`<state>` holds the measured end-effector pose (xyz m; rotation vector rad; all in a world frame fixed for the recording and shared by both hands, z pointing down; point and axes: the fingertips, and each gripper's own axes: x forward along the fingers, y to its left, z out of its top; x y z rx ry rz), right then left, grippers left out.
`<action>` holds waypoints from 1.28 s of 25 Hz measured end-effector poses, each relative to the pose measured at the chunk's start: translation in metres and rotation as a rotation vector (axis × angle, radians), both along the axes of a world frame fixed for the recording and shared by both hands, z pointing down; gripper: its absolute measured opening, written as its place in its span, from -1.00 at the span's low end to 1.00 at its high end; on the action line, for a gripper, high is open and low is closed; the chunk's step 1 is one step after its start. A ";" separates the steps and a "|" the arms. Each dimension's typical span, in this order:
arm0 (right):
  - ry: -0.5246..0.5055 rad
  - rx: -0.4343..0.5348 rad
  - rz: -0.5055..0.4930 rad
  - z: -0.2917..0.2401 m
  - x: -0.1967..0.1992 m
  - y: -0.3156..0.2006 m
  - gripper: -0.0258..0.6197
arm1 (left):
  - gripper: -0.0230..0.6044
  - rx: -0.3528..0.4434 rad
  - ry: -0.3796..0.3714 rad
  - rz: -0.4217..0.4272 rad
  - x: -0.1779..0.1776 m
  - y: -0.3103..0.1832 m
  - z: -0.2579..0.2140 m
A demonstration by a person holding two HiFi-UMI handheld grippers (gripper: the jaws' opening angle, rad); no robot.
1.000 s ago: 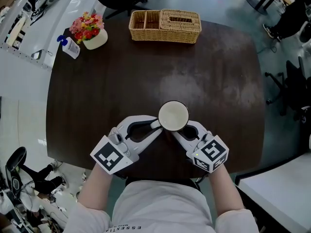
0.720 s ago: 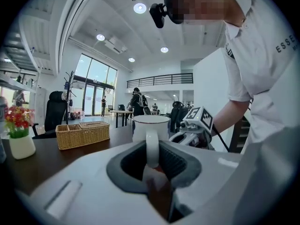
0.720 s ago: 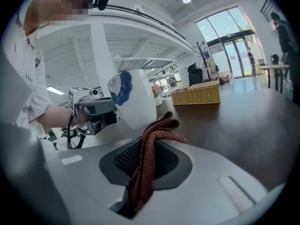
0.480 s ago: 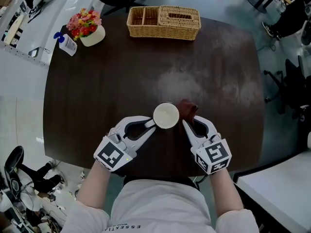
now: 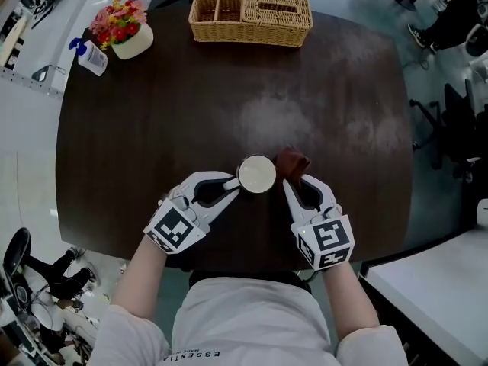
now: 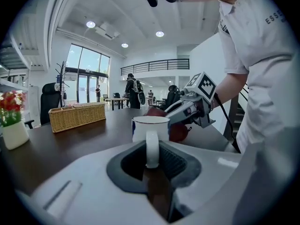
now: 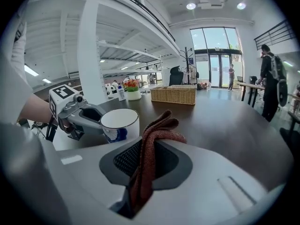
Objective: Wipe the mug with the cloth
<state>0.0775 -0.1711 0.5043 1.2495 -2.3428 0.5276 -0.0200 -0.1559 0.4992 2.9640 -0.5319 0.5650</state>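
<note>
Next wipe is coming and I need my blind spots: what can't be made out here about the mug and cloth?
- Cloth-to-mug contact: in the head view the rim of the white ceramic mug covers its wall beside the reddish-brown knitted cloth; in the left gripper view the mug's body hides that side.
- Blue print on the mug: right gripper view, lower part behind the right gripper.
- Smudges on the mug: too small in every view.

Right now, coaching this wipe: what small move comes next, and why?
Probably move the right gripper left, pressing the cloth onto the mug: the left gripper clamps the handle, and the cloth sits beside the mug, contact unclear.
</note>
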 end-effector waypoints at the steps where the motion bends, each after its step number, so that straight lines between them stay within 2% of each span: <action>1: 0.000 -0.003 0.003 0.001 0.001 0.000 -0.67 | -0.72 -0.001 -0.002 0.010 0.000 0.000 0.003; 9: 0.010 -0.012 -0.002 0.001 0.001 0.004 -0.67 | -0.72 -0.014 0.048 0.041 -0.006 -0.003 0.012; 14: 0.001 -0.022 -0.006 0.001 -0.003 0.008 -0.67 | -0.71 0.003 0.037 -0.001 -0.007 -0.004 0.012; 16: 0.001 -0.025 0.002 0.002 -0.004 0.010 -0.67 | -0.62 0.020 0.060 -0.046 -0.011 -0.005 0.004; 19: -0.002 -0.013 0.015 -0.001 -0.004 0.011 -0.67 | -0.60 0.042 0.119 -0.130 -0.023 -0.006 -0.017; 22: -0.011 0.018 0.032 -0.013 -0.001 0.013 -0.67 | -0.60 0.060 0.183 -0.265 -0.036 -0.006 -0.050; 24: -0.015 0.042 0.044 -0.023 0.001 0.016 -0.67 | -0.63 0.092 0.179 -0.359 -0.044 -0.003 -0.068; 26: -0.015 0.067 0.058 -0.034 0.003 0.021 -0.67 | -0.90 0.133 0.150 -0.456 -0.050 -0.001 -0.083; 28: -0.015 0.088 0.066 -0.046 0.004 0.030 -0.67 | -0.93 0.148 0.151 -0.520 -0.050 0.007 -0.099; 32: -0.013 0.136 0.070 -0.069 0.007 0.047 -0.67 | -0.93 0.169 0.163 -0.596 -0.044 0.028 -0.132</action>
